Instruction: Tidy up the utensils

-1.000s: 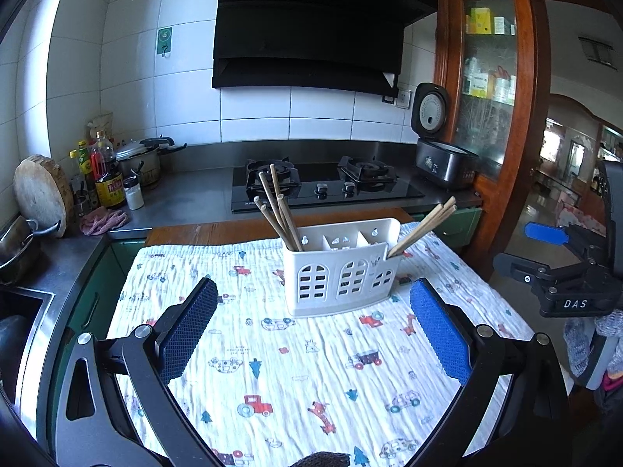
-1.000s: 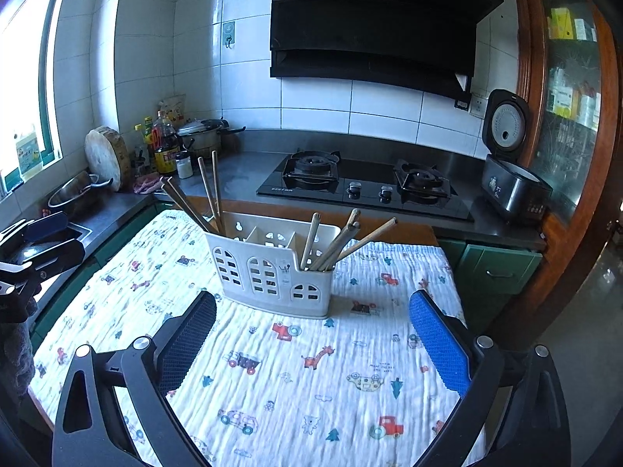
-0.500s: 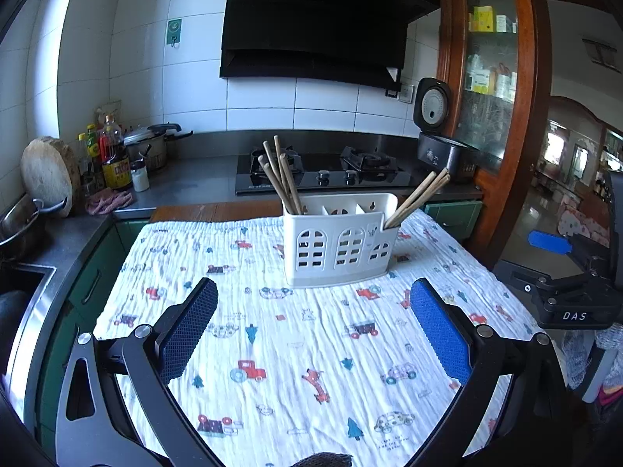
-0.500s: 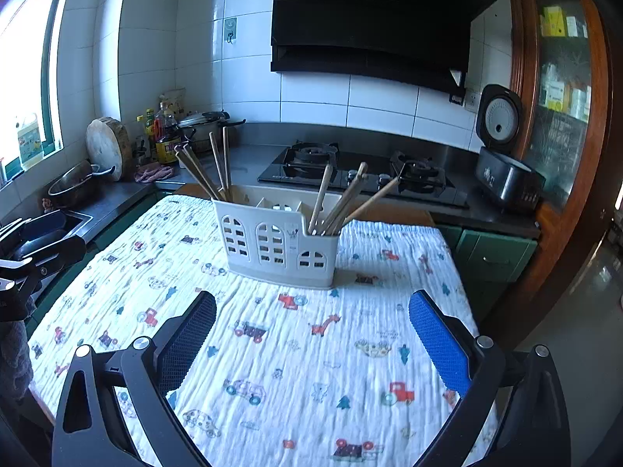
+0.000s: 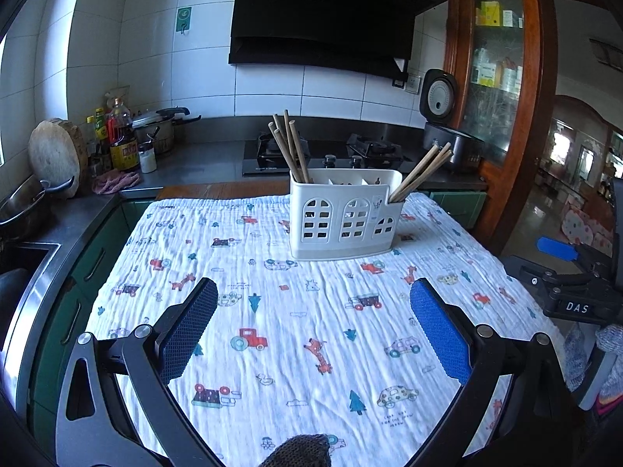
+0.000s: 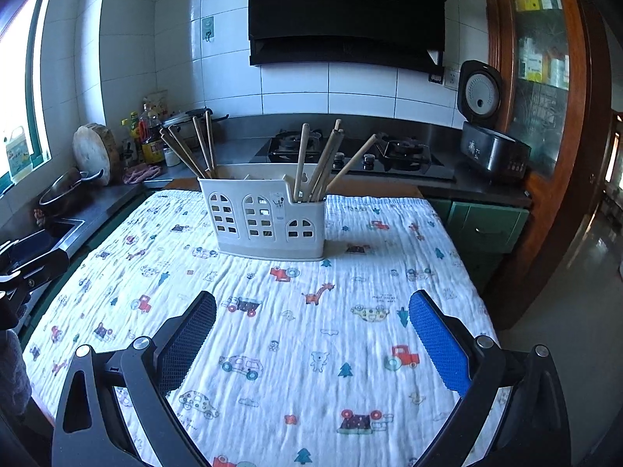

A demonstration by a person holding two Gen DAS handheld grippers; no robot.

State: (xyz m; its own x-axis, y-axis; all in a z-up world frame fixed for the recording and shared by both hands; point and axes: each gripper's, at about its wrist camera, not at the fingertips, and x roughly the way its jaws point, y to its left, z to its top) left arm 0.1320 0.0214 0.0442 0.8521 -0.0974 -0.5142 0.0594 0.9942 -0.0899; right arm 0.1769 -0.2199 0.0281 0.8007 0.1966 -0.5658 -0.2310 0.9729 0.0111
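A white utensil caddy (image 5: 344, 218) with arched cut-outs stands on the patterned tablecloth (image 5: 296, 311); it also shows in the right wrist view (image 6: 264, 222). Wooden chopsticks stand in its left end compartment (image 5: 290, 148) and lean out of its right end compartment (image 5: 422, 171); in the right wrist view the two bundles show left (image 6: 190, 148) and right (image 6: 327, 163). My left gripper (image 5: 313, 334) is open and empty, held well short of the caddy. My right gripper (image 6: 311, 338) is open and empty, also short of it.
Behind the table are a gas hob (image 5: 327, 151), a rice cooker (image 5: 447, 124), bottles (image 5: 120, 136), a pot and a round chopping board (image 5: 54, 151). A sink (image 5: 19, 272) lies at the left. A wooden cabinet (image 5: 502, 78) stands at the right.
Both grippers have drawn back from the caddy and dropped lower, so it looks smaller and farther. Both stay open and empty. The caddy and chopsticks have not moved.
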